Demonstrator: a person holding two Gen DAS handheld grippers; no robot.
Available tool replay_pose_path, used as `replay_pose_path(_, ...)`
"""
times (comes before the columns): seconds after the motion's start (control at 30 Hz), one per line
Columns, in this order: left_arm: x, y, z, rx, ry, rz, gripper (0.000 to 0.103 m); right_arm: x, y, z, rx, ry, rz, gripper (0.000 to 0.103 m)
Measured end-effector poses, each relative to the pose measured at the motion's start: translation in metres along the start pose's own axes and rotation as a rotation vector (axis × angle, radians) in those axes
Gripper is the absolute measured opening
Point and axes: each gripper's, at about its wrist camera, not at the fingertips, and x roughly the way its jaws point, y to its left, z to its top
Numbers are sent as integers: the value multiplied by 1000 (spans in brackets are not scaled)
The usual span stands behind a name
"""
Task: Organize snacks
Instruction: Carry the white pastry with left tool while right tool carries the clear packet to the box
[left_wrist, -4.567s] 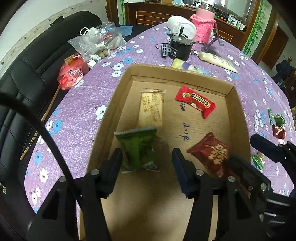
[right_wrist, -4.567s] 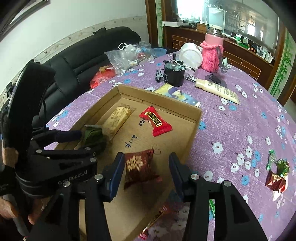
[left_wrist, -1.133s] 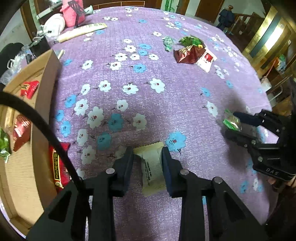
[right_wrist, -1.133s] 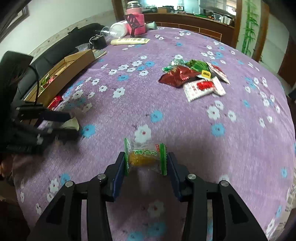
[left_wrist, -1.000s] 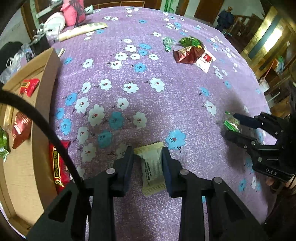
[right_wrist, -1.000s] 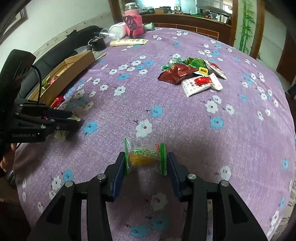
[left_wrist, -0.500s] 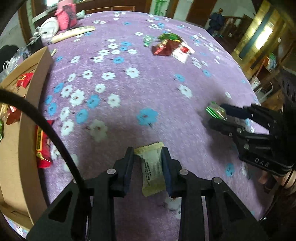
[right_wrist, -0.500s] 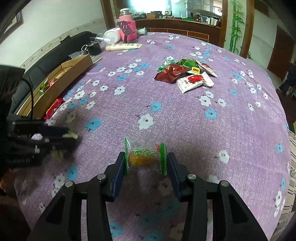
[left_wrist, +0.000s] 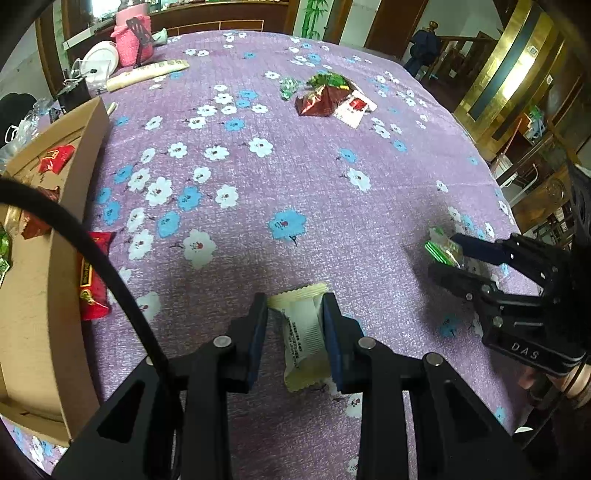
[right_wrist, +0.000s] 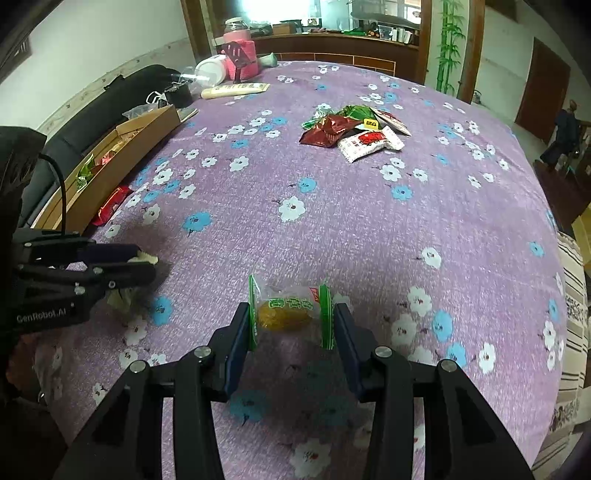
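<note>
My left gripper (left_wrist: 295, 306) is shut on a cream snack packet (left_wrist: 303, 336), held above the purple flowered tablecloth (left_wrist: 314, 177). My right gripper (right_wrist: 291, 317) is shut on a clear packet with green ends and a yellow cake inside (right_wrist: 290, 310). In the left wrist view the right gripper (left_wrist: 448, 258) shows at the right with the green packet (left_wrist: 441, 247). In the right wrist view the left gripper (right_wrist: 140, 264) shows at the left. A cardboard box (left_wrist: 33, 295) with several snacks lies at the left. A red packet (left_wrist: 92, 277) lies on the cloth beside the box.
A pile of loose snack packets (right_wrist: 354, 129) lies at the far middle of the table. A pink jar (right_wrist: 240, 55), a white container (right_wrist: 210, 70) and a cream tube (right_wrist: 234, 89) stand at the far end. A black sofa (right_wrist: 110, 99) runs behind the box.
Both grippers have drawn back toward the table's near edge with their packets still held. More of the tablecloth shows ahead of them than one second ago.
</note>
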Motion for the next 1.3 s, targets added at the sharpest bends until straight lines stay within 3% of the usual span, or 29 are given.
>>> replay_pose_path(0.3, -12, 4, -1, 10, -18, -14, 31, -6, 17, 2, -14, 2, -11, 44)
replay_pose_path(0.77, -55, 24, -3, -36, -79, -62, 32, -14, 71, 35, -123, -34, 37, 44)
replay_pose_path(1.17, -101, 112, -9, -247, -169, 16, 32, -2, 162, 84, -289, -90, 158, 44)
replay_pose_path(1.3, -104, 153, -12, -334, -176, 92, 32, 8, 197, 102, -340, -104, 195, 44)
